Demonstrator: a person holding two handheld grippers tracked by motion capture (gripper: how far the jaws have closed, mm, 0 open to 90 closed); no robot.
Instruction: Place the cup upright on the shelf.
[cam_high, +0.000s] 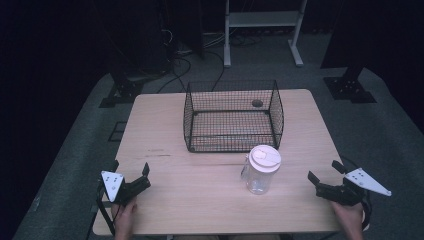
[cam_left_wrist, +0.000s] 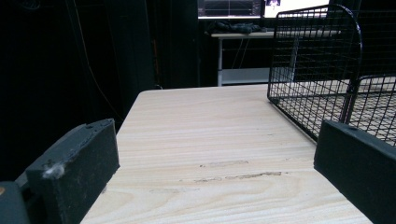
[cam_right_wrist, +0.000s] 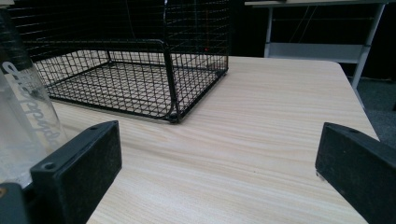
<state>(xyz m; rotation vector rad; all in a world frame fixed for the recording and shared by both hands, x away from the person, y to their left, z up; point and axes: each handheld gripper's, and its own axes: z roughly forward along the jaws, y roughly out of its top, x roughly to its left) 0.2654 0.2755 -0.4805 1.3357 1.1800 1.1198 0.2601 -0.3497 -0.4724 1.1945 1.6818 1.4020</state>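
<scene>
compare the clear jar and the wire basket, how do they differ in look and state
The jar is clear with a white lid shutting its top; the basket is black wire mesh, open at the top.
The jar is tall and narrow, standing upright; the basket is low, wide and boxy.
The jar stands nearer the person, just in front of the basket's near right corner; the basket sits farther back, mid-table.
Both rest on the wooden table, and no gripper touches either.

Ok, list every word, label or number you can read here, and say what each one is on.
White lettering runs up the side of the clear jar, seen in the right gripper view: cut off at the frame edge and seen sideways, too partial to read.
Lit screens behind the wire basket in the left gripper view: too small and blurred to read.
Jar lid, table, both grippers: no text visible.
</scene>
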